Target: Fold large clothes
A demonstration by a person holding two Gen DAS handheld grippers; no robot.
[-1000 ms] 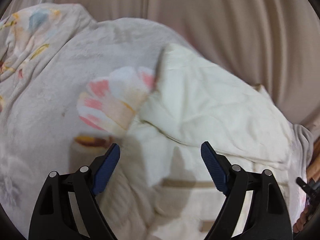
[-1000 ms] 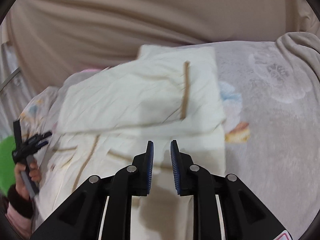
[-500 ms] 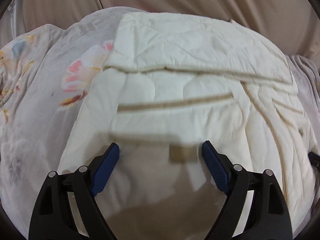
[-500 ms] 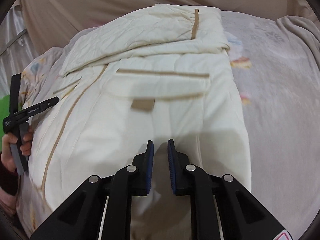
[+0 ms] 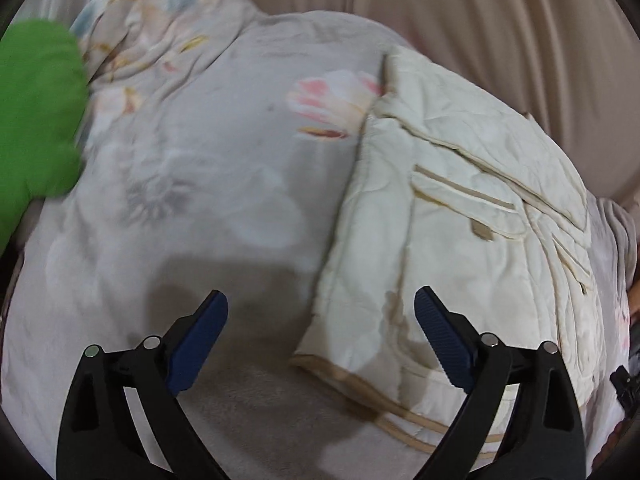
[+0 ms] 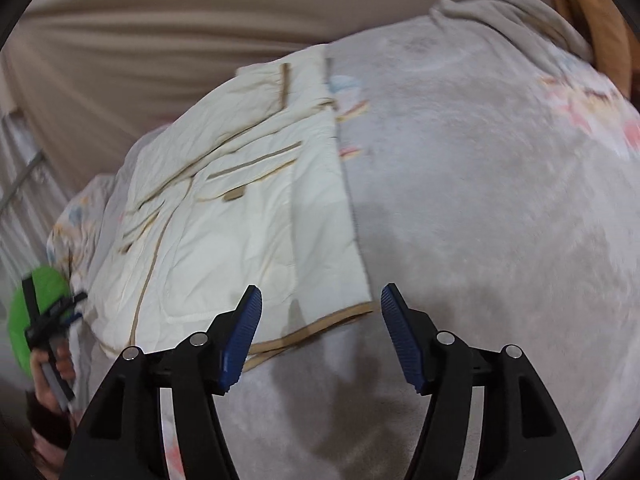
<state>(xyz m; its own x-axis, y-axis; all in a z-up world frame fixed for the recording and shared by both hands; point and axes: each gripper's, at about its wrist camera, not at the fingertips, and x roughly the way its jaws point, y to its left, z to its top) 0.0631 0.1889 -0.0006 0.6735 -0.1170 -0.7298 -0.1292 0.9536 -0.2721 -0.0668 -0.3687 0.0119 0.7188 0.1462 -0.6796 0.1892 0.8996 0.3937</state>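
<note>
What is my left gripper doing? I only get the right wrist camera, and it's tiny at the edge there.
Observer: The left wrist camera shows the left gripper open. Its jaws have just been opening wider, and nothing is pinched between them.
Operator: Is it close to the jacket?
Observer: Yes. The cream jacket has its near hem corner lying in the gap between the two fingers, not gripped.
Operator: What's beside the jacket over there?
Observer: A pink flower print on the grey blanket, right against the jacket's far left edge.
</note>
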